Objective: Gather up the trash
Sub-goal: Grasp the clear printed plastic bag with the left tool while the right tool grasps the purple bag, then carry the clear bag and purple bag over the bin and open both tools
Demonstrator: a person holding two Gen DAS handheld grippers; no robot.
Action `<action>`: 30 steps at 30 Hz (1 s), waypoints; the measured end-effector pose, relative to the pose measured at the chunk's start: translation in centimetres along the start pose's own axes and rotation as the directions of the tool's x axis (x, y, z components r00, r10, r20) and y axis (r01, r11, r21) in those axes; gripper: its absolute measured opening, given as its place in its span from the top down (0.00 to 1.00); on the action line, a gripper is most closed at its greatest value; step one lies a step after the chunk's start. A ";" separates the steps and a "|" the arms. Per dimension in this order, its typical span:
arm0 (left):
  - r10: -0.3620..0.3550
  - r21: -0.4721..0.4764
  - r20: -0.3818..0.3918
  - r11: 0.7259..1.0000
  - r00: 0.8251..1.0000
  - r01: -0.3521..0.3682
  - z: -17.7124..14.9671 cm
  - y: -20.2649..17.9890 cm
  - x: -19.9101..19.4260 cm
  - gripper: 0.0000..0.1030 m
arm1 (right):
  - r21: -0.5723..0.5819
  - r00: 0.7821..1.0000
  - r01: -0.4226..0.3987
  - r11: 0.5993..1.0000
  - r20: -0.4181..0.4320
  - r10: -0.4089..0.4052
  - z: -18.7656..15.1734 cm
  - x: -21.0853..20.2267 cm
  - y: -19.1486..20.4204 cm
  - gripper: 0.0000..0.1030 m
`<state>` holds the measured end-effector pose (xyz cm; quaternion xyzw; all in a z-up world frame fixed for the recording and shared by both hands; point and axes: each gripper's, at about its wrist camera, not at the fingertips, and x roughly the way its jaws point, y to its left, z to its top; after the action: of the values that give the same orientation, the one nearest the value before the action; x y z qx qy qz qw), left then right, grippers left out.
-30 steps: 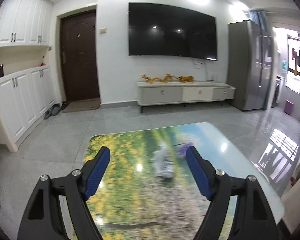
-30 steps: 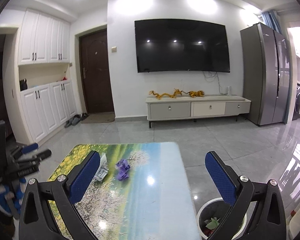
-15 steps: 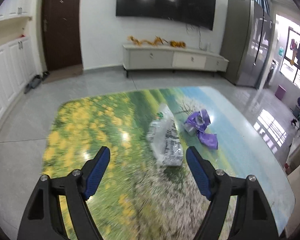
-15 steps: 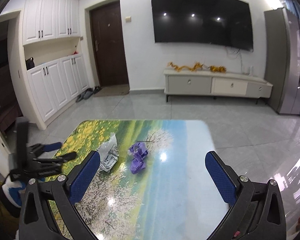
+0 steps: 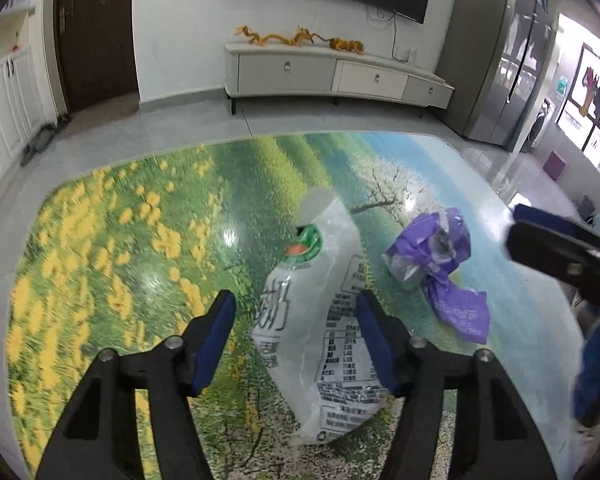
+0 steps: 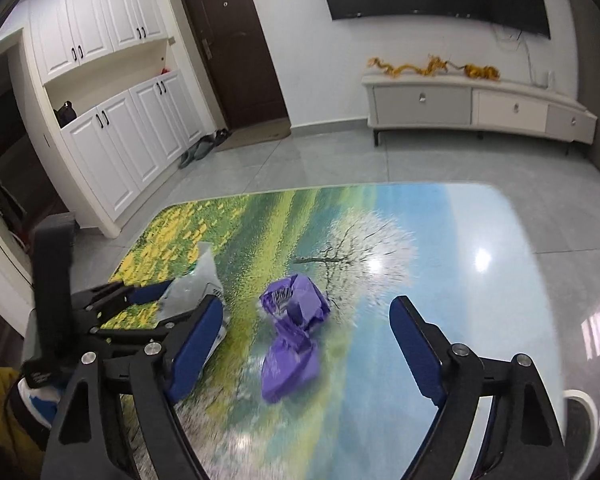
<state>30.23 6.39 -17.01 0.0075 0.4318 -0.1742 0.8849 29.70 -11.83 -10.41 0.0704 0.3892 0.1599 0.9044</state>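
table: glossy meadow print | floor: grey tile | left tool, right tool: spread, narrowing, pinching nothing

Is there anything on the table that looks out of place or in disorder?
Yes. Two pieces of litter lie loose on the table: an empty white plastic bag, flat and creased, and to its right a crumpled purple wrapper. They lie apart, not touching. Nothing is spilled, and the table looks undamaged.

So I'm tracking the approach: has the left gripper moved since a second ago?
Yes. The left gripper has come down and forward toward the table; its jaws, just closing, now straddle the white bag.
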 end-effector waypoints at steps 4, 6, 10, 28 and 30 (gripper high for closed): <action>-0.039 -0.013 -0.009 0.999 0.999 0.039 -0.3 0.2 0.4 0.61 | 0.009 1.000 -0.006 1.000 -0.026 0.006 0.2 3.0 0.1 0.20; -0.034 -0.004 -0.005 0.999 0.999 0.034 -0.4 -0.1 0.2 0.67 | 0.018 0.999 -0.002 1.000 -0.036 0.003 0.1 4.0 0.1 0.24; -0.017 -0.011 -0.002 1.000 1.000 0.017 -0.8 -0.4 -0.3 0.73 | 0.016 0.997 -0.016 1.000 -0.076 0.017 -0.3 5.1 0.2 0.53; 0.187 -0.011 0.199 0.982 0.962 -0.189 -6.2 -6.3 -15.0 0.77 | -0.043 0.995 0.003 0.999 0.098 0.002 -6.3 -12.1 3.5 0.65; 0.204 -0.011 0.237 0.978 0.950 -0.208 -6.9 -7.3 -17.0 0.77 | -0.051 0.992 0.021 0.998 0.126 -0.014 -7.1 -14.3 4.0 0.65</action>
<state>13.08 5.74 -7.30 0.0381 0.3187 -0.0837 0.9434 14.37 -12.97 -4.52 0.0533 0.3278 0.1573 0.9300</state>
